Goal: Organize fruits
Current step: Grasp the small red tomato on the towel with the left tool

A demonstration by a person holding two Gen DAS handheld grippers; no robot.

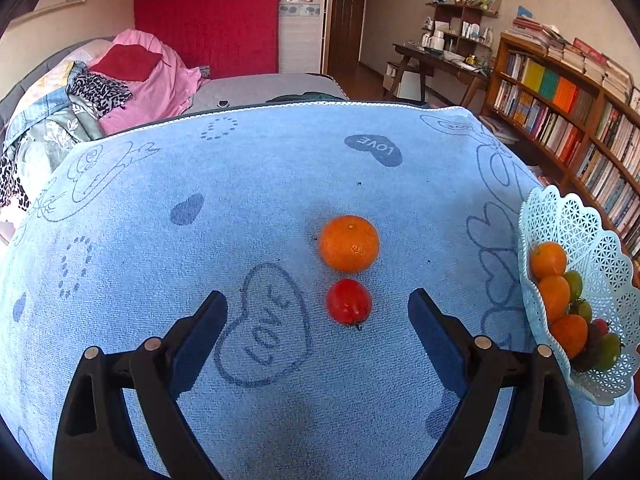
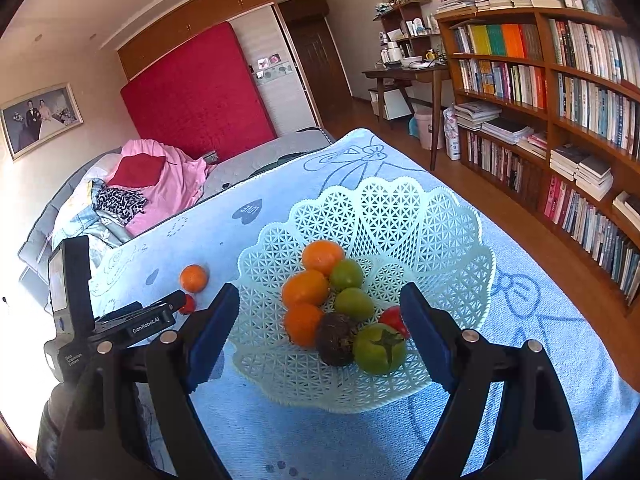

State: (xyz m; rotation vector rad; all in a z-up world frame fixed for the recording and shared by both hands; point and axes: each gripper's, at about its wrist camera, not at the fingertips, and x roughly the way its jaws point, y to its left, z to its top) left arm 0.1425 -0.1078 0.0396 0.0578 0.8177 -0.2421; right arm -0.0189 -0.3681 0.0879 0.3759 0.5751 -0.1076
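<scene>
In the left wrist view, the left gripper (image 1: 318,320) is held over the tabletop (image 1: 160,248), which is covered with a blue towel, and its jaws are spread wide with nothing between them. Two fruits are seen loose on the towel near the middle of the tabletop: an orange (image 1: 349,244) farther off and a small red tomato (image 1: 349,301) just in front of it, the two almost touching. The tomato lies between the lines of the open fingers, slightly toward the right one. At the right edge of the tabletop a pale lattice basket (image 1: 576,232) is seen, already filled with oranges and green fruits.

The tomato is judged light, smooth-skinned and easily bruised, so it is best taken across its widest part with a gentle squeeze. The orange is judged heavier and firmer, with a dimpled skin that offers grip; it too is best taken across its middle, and being round it may roll if nudged.

In the right wrist view, the right gripper (image 2: 320,320) is held above the near rim of the basket (image 2: 440,224), its jaws also open and empty. Inside the basket three oranges, green fruits, a dark round fruit (image 2: 336,338) and a partly hidden red one are gathered. Beyond the basket's left side, the loose orange (image 2: 193,278) and the tomato (image 2: 188,304), partly hidden behind the left gripper's body, are seen on the towel.
</scene>
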